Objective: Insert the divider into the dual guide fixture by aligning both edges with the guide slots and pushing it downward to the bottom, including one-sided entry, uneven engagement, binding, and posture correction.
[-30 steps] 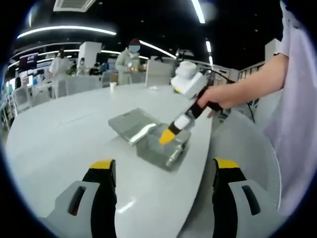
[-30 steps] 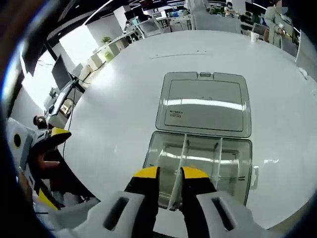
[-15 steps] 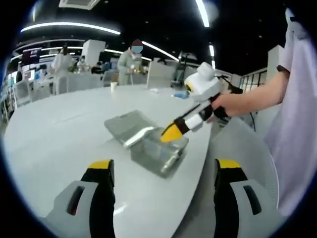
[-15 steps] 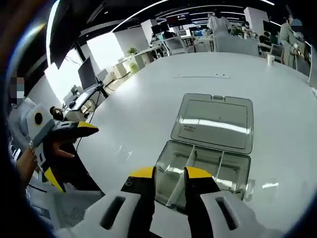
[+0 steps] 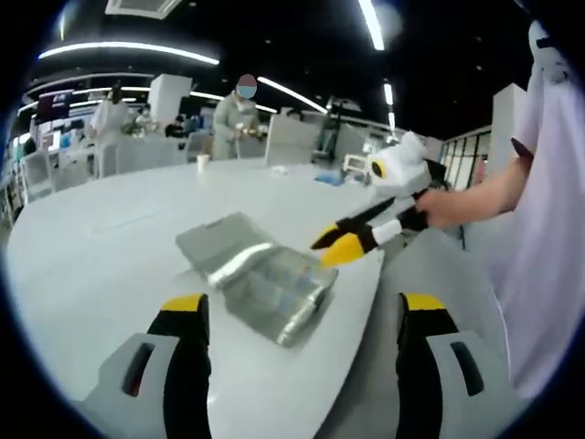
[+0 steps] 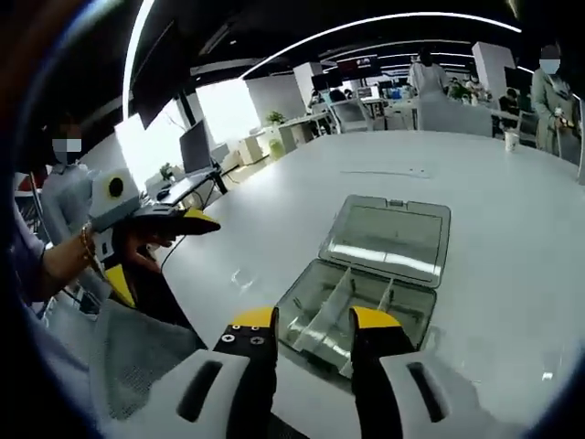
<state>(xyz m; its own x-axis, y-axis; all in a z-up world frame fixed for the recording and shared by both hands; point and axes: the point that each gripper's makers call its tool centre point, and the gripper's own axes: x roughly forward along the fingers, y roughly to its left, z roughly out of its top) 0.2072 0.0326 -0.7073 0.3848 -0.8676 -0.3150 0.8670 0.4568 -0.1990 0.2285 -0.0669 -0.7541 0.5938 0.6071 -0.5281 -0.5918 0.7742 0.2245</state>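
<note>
White table (image 6: 512,229), fixture (image 6: 361,306) beyond right tongs (image 6: 311,322)

Right gripper (image 6: 313,324) at 6 o'clock, yellow-tipped jaws parted, nothing between them. Just beyond, clear fixture box (image 6: 358,315) on white table (image 6: 494,210), lid (image 6: 387,235) laid open toward 12 o'clock. Divider (image 6: 326,303) seated upright inside, a second partition beside it. Left gripper (image 6: 157,240) at 9 o'clock, held by a hand (image 6: 73,263), well apart from the box.

Left gripper view: looking from low across the white table (image 5: 110,247), toward the clear box (image 5: 260,279) nearby. Right gripper view: looking down from above, close. Shared: box (image 6: 366,293), table (image 6: 494,274).
</note>
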